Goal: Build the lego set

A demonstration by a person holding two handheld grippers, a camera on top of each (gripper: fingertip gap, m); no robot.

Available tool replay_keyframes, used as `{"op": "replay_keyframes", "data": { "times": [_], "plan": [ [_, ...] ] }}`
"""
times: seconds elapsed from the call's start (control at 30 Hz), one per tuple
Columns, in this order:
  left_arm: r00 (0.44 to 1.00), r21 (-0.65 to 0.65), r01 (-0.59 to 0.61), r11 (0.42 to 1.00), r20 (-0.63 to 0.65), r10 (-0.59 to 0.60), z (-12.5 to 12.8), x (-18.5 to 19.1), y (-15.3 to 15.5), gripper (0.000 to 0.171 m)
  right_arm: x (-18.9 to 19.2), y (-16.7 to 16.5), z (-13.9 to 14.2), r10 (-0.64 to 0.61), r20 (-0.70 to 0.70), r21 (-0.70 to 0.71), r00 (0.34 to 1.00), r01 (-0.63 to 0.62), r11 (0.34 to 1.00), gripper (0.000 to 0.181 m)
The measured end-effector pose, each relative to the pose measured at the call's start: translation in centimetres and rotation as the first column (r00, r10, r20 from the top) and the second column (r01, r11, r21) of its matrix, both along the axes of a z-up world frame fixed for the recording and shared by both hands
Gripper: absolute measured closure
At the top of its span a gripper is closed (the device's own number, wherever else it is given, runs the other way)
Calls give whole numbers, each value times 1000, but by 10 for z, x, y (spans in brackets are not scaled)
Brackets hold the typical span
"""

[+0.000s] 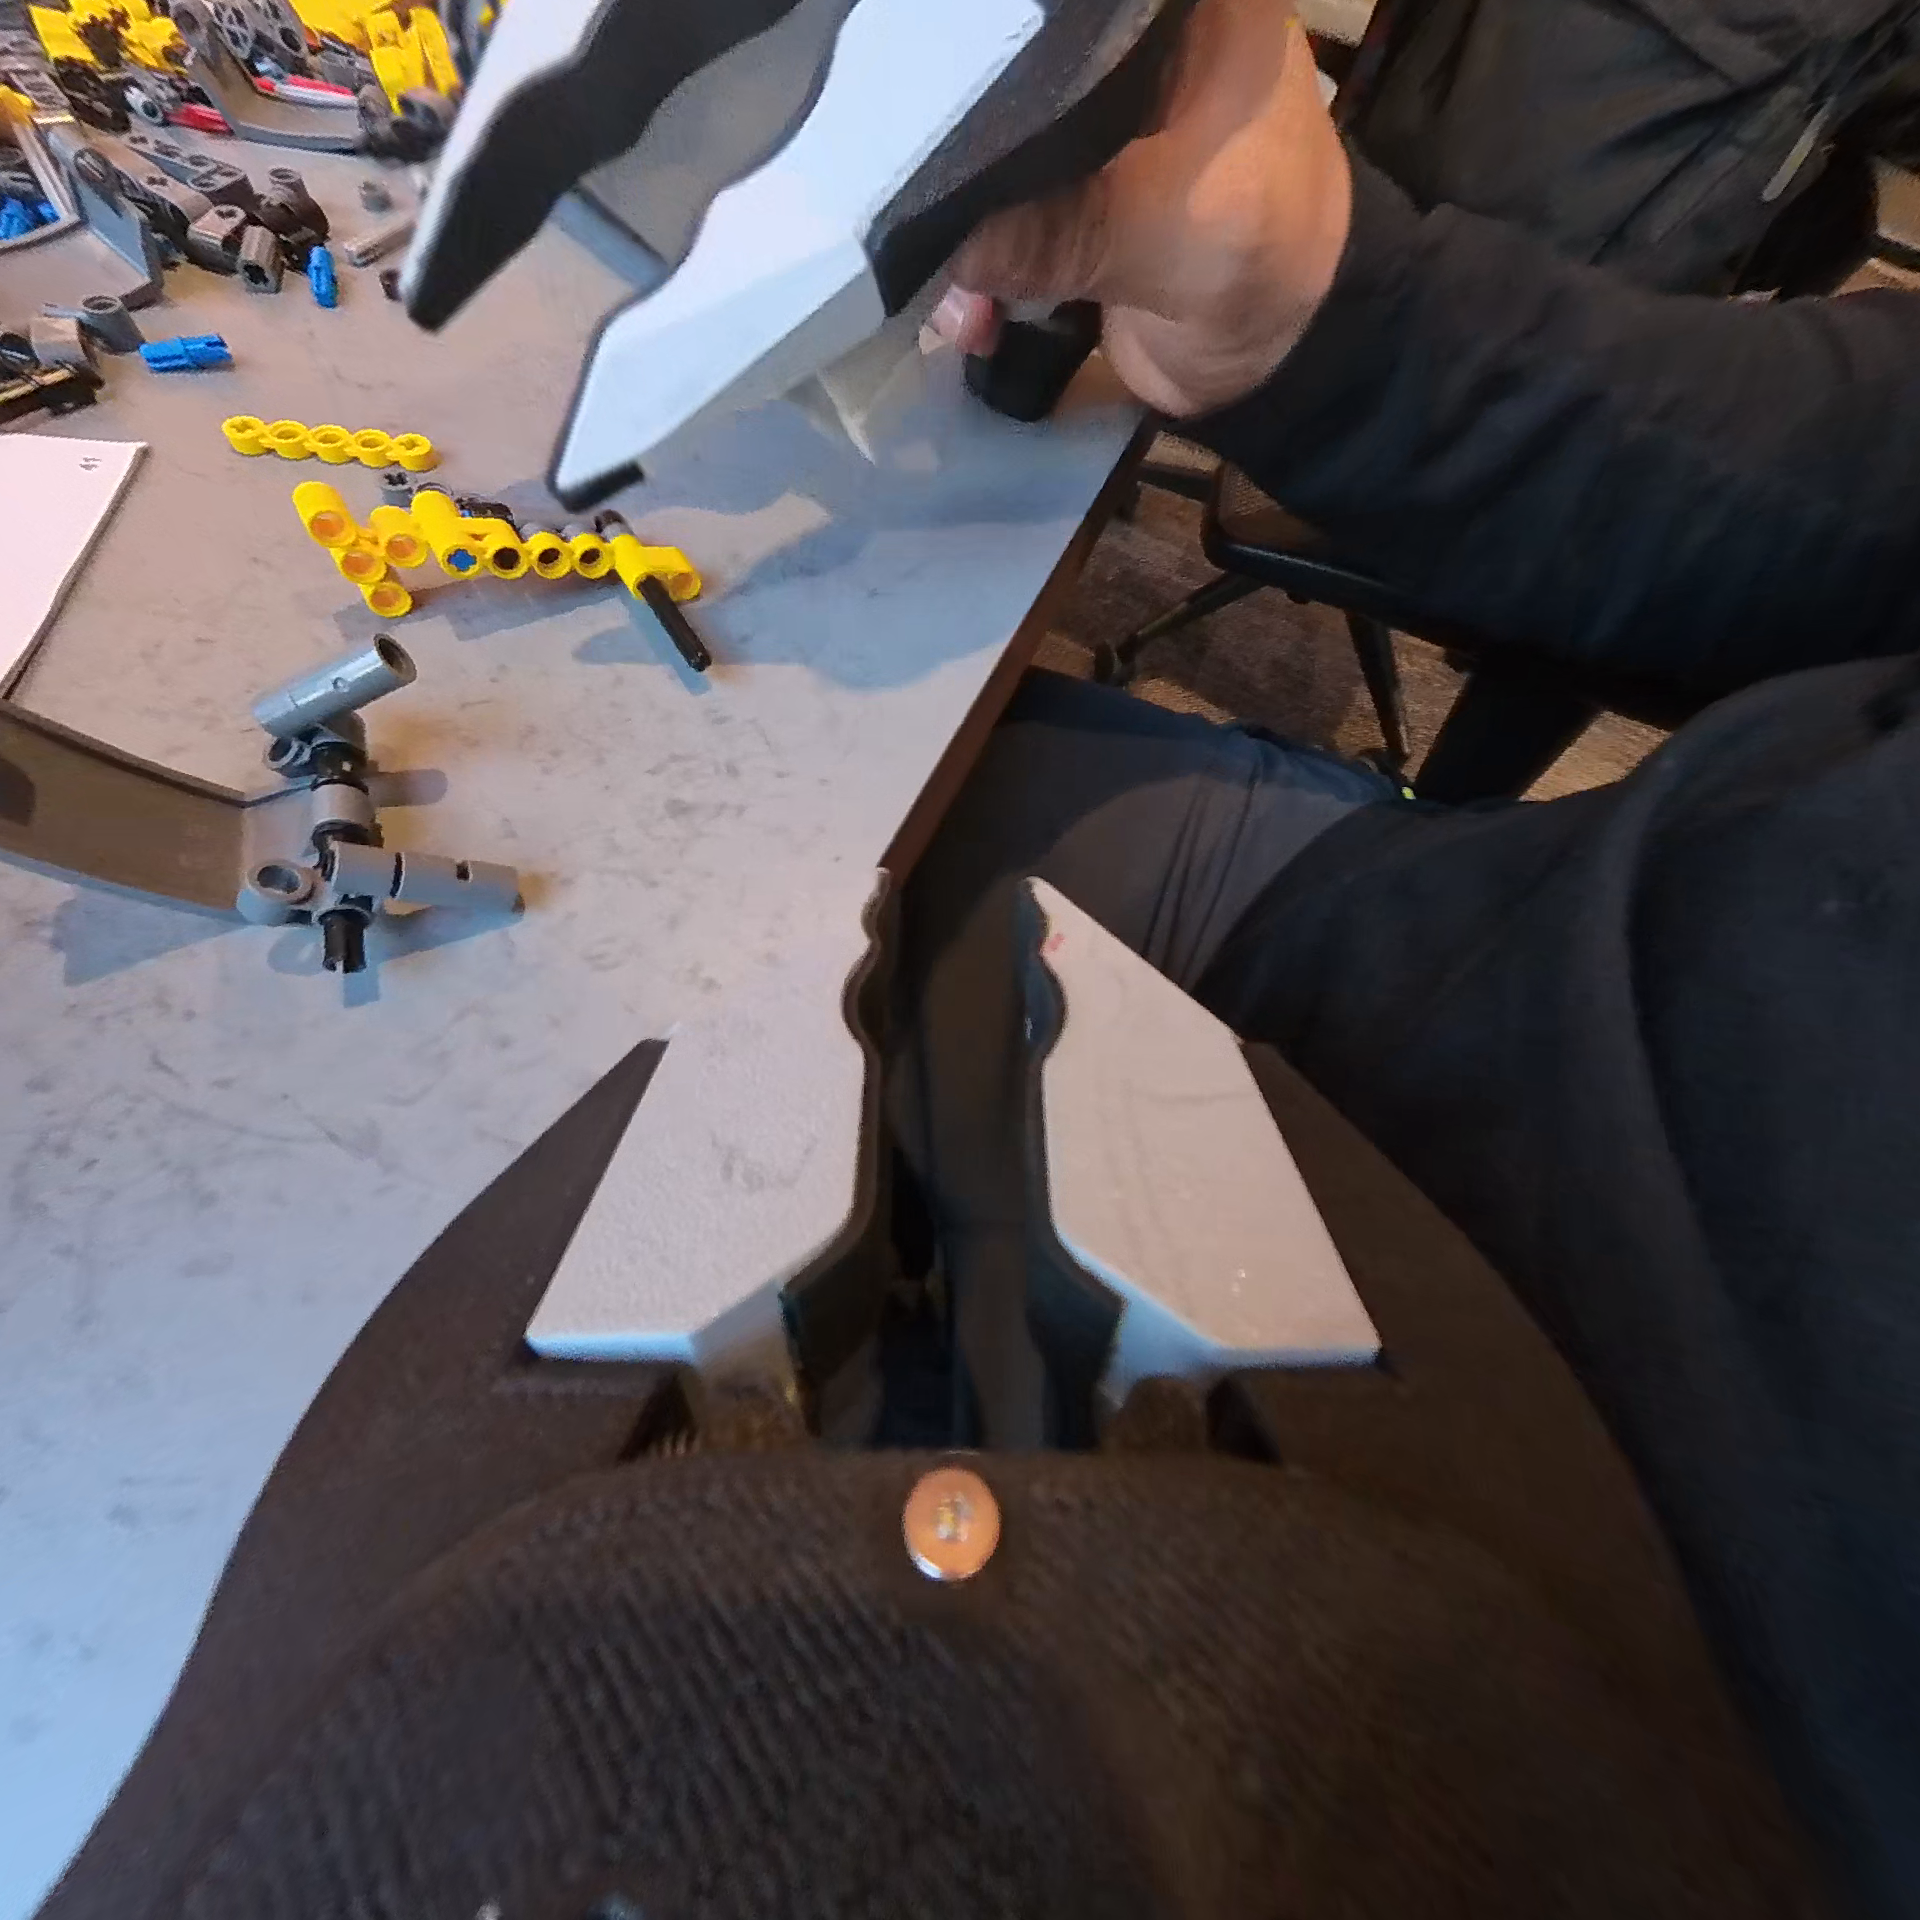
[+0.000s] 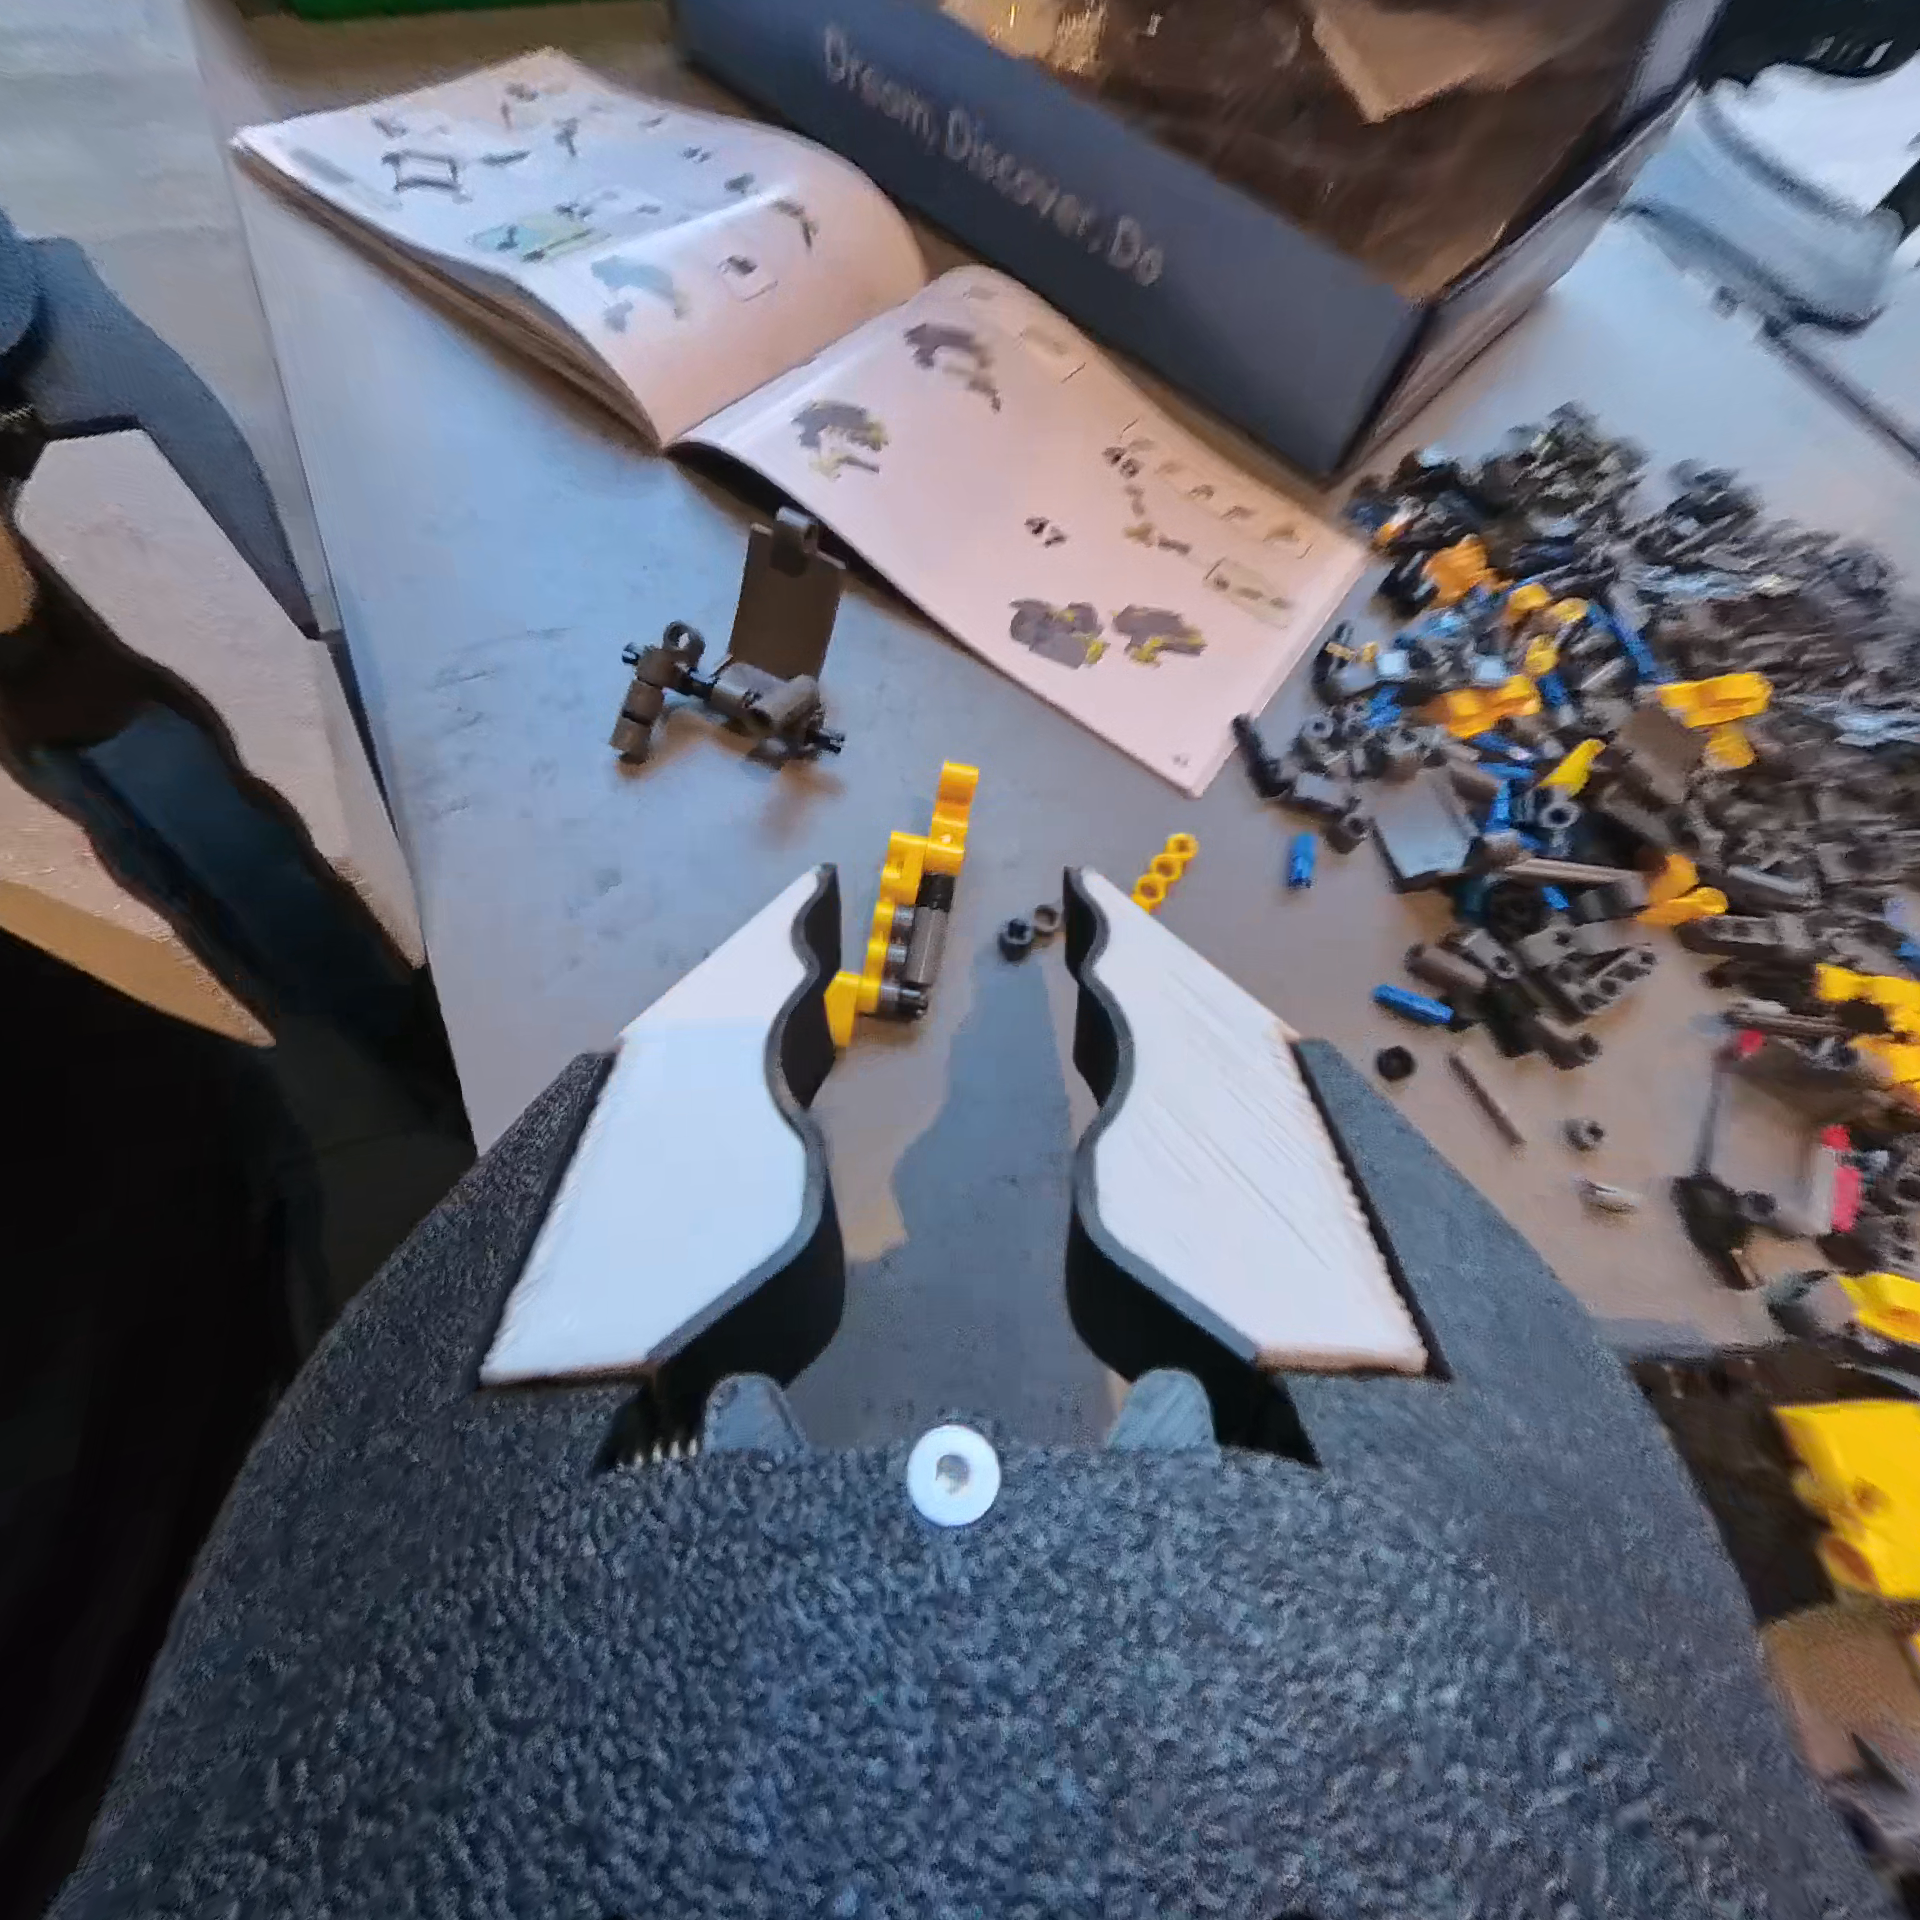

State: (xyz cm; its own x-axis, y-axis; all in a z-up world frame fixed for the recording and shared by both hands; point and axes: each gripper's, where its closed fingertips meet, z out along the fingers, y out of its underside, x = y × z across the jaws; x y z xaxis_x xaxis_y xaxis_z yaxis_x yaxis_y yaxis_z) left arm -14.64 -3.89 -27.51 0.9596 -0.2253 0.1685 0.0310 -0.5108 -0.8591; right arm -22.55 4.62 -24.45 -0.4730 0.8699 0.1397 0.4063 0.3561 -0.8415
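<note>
While the right gripper (image 2: 951, 894) hung over the grey table (image 2: 540, 582), its jaws stood wide and held nothing; just past its tips lay a yellow assembly (image 2: 909, 914) and a short yellow beam (image 2: 1166, 871), with two small dark rings (image 2: 1029, 928) between them; farther off sat a grey assembly (image 2: 727, 707) — touching an open booklet (image 2: 935, 457) — and a parts heap (image 2: 1621, 748) spread to the right, a dark box (image 2: 1091, 239) beyond. The left gripper (image 1: 951, 920) hovered at the table's near edge over the person's lap, jaws narrowly parted, empty; a hand (image 1: 1174, 229) gripped the right one.
</note>
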Motion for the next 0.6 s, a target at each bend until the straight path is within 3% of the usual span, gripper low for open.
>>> {"op": "replay_keyframes", "data": {
  "times": [0.17, 0.2, 0.33, 0.47, 0.6],
  "plan": [
    [1000, 17, -15, 1000, -15, 15, 3, -2, -5, 150, -2, -6, -29, -4, 215, 7, 977, 3, 1000, 146],
    [1000, 21, -21, 1000, -19, 22, 4, -4, -6, 150, -2, -9, -29, 8, 223, 0, 975, -9, 1000, 163],
    [998, 47, -65, 997, -1, 65, 14, -18, -8, 149, -1, -14, -30, 54, 243, 1, 968, -56, 998, 166],
    [992, 110, -122, 986, -1, 123, 44, -41, -6, 149, 6, -19, -6, 118, 81, 178, 990, -131, 975, 166],
    [994, 153, -104, 983, 32, 100, 80, -57, 1, 146, 18, -33, 42, 242, -216, 451, 946, -123, 884, 165]
  ]
}}
